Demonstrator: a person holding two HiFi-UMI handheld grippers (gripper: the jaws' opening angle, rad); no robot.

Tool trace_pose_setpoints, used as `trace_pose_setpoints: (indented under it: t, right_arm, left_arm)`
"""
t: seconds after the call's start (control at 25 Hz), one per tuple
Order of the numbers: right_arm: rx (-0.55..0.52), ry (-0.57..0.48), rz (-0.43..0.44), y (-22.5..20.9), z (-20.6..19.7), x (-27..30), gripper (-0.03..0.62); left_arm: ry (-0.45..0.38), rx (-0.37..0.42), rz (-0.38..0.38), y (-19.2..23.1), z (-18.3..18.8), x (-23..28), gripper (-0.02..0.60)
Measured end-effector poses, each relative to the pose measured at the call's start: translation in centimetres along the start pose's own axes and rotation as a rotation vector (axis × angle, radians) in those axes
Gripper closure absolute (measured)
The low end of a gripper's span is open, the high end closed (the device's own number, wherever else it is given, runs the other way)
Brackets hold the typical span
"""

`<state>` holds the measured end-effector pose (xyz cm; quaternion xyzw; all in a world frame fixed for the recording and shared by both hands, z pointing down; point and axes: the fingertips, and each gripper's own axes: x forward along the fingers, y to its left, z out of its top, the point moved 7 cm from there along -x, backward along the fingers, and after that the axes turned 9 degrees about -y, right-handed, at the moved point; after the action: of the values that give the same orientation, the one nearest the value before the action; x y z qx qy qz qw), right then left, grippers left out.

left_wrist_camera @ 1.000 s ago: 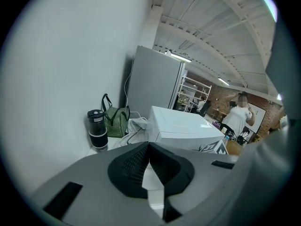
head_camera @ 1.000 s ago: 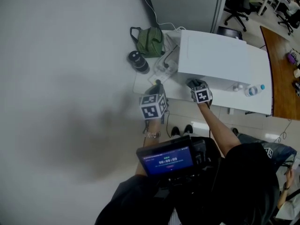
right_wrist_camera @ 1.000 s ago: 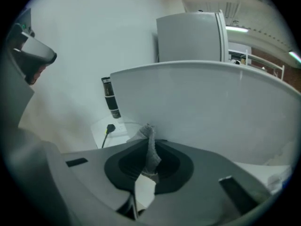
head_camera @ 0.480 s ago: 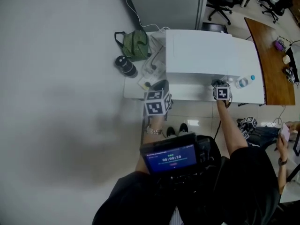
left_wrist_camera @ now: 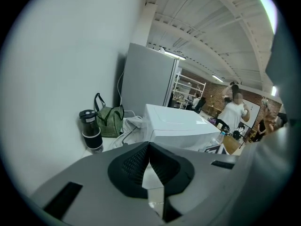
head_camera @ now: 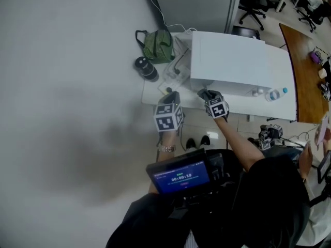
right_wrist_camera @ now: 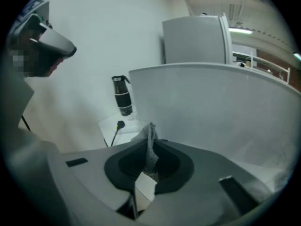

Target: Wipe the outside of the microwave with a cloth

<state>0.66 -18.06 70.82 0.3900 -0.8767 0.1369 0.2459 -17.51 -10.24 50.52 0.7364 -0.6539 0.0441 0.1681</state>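
One pass along the front of the boxy white microwave point(head_camera: 232, 61) has just reversed: the right claw point(head_camera: 206, 94), clamped on a crumpled grey cloth point(right_wrist_camera: 149, 138), has swept back to its left corner, so wiping continues. The left claw point(left_wrist_camera: 149, 146) hangs closed, empty.

Strip lights point(left_wrist_camera: 171, 54) under the white ceiling point(left_wrist_camera: 211, 22) light the room evenly, soft and rather flat. In the head view a broad grey shadow smears the pale wall point(head_camera: 67, 61) at left, while the microwave point(head_camera: 232, 61) top glows almost white. Both gripper views bulge like a fisheye, corners black, straight edges bowed. The right gripper view is dimmer and hazy, and the cloth point(right_wrist_camera: 149, 147) close to the lens looks soft.
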Motion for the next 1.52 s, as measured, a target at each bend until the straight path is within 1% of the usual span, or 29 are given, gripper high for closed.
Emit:
trace_pose_setpoints:
  t: [0.08, 0.12, 0.2, 0.32, 0.4, 0.48, 0.56, 0.64, 0.76, 0.88, 0.96, 1.04, 1.08, 1.16, 1.2, 1.24, 1.28, 1.36, 1.4, 1.44, 1.52]
  right_arm:
    - [-0.038, 0.01, 0.068, 3.0, 0.9, 2.7, 0.565]
    - [-0.054, 0.026, 0.086, 3.9, 1.1, 3.8, 0.565]
    - [-0.091, 0.066, 0.083, 4.5, 1.3, 5.2, 0.565]
    - [-0.105, 0.125, 0.001, 2.4, 0.7, 5.3, 0.565]
    - [-0.071, 0.138, -0.033, -0.1, -0.2, 5.0, 0.566]
    - [-0.042, 0.157, -0.059, -2.6, -1.5, 4.1, 0.568]
    - [-0.043, 0.19, -0.132, -5.5, -2.9, 2.0, 0.566]
    - [-0.026, 0.223, -0.226, -9.2, -4.3, -0.4, 0.568]
    - [0.054, 0.257, -0.371, -15.0, -6.3, -4.0, 0.568]
    - [0.161, 0.254, -0.488, -19.6, -7.6, -7.3, 0.566]
    - [0.199, 0.237, -0.537, -20.8, -7.4, -9.0, 0.566]
    - [0.22, 0.212, -0.556, -20.3, -6.8, -10.5, 0.566]
    - [0.24, 0.181, -0.556, -19.4, -6.1, -11.1, 0.565]
    - [0.319, 0.104, -0.544, -17.0, -4.6, -12.5, 0.565]
    - [0.36, 0.071, -0.521, -15.3, -3.8, -13.2, 0.565]
    - [0.388, 0.033, -0.473, -13.3, -2.7, -13.6, 0.565]
    - [0.399, -0.008, -0.4, -10.9, -1.2, -13.8, 0.565]
    - [0.373, -0.069, -0.237, -5.7, 2.3, -14.0, 0.565]
    - [0.347, -0.086, -0.172, -3.2, 4.0, -14.1, 0.565]
    - [0.32, -0.098, -0.123, -1.1, 5.4, -14.3, 0.565]
    - [0.276, -0.111, -0.062, 2.3, 7.6, -14.8, 0.565]
  left_arm:
    - [0.007, -0.001, 0.029, 0.7, -0.2, -1.0, 0.581]
    - [0.011, -0.001, 0.043, 1.0, -0.4, -1.5, 0.581]
    - [0.023, -0.001, 0.067, 1.6, -0.8, -2.3, 0.581]
    - [0.036, -0.003, 0.093, 2.3, -1.3, -3.1, 0.581]
    - [0.038, -0.004, 0.096, 2.4, -1.5, -3.1, 0.581]
    - [0.04, -0.004, 0.084, 2.2, -1.5, -2.7, 0.581]
    - [0.041, 0.001, 0.058, 1.5, -1.4, -2.1, 0.581]
    - [0.042, 0.009, 0.024, 0.5, -1.2, -1.2, 0.581]
    - [0.045, 0.03, -0.032, -1.1, -1.0, 0.0, 0.581]
    - [0.057, 0.048, -0.082, -2.8, -1.1, 0.9, 0.581]
    - [0.063, 0.059, -0.115, -3.9, -1.1, 1.4, 0.581]
    - [0.066, 0.071, -0.145, -4.9, -1.0, 1.5, 0.581]
    - [0.066, 0.076, -0.158, -5.3, -0.9, 1.5, 0.581]
    - [0.063, 0.083, -0.183, -5.9, -0.9, 1.6, 0.581]
    - [0.061, 0.086, -0.195, -6.2, -0.9, 1.7, 0.581]
    - [0.058, 0.09, -0.206, -6.5, -1.0, 1.7, 0.581]
    - [0.056, 0.096, -0.216, -6.8, -1.1, 1.7, 0.581]
    - [0.055, 0.115, -0.234, -7.6, -1.5, 1.5, 0.581]
    - [0.054, 0.122, -0.245, -8.1, -1.7, 1.4, 0.581]
    - [0.052, 0.128, -0.257, -8.7, -1.9, 1.3, 0.581]
    - [0.048, 0.143, -0.28, -9.9, -2.2, 0.9, 0.581]
